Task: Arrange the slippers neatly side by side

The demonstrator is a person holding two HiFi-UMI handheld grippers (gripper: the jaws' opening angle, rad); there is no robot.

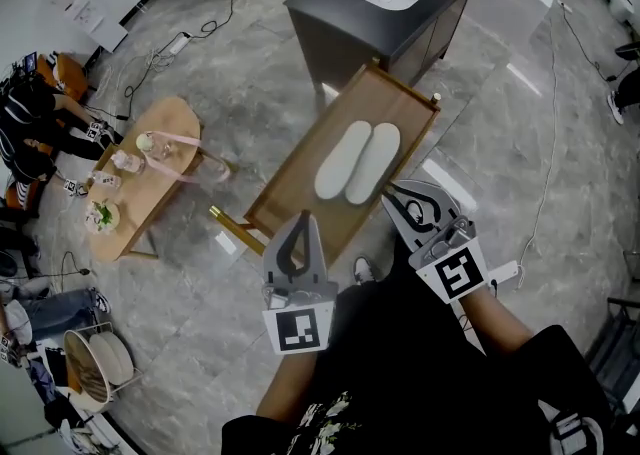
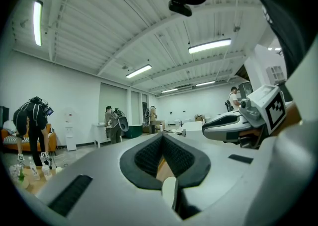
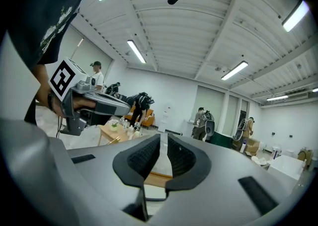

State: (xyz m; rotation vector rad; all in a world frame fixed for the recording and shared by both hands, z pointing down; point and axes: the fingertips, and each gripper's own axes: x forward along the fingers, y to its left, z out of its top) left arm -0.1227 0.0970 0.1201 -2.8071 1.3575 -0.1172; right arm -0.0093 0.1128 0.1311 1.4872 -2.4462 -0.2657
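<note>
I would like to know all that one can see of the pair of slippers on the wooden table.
The pair of slippers is pale off-white: two plain long ovals with rounded ends. The material cannot be told. They lie flat, side by side, with long edges touching and ends nearly level, on the wooden table with a raised rim. Nothing else touches them.

- I am standing in a big recording lab, strip lights (image 3: 135,51) running along a white ribbed ceiling (image 3: 198,26)
- Cables (image 1: 549,113) are trailing over the grey stone floor (image 1: 260,83)
- Other people (image 2: 32,120) are working around home furniture standing in the open: a sink cabinet (image 1: 380,18), a low wooden table (image 1: 172,123)
</note>
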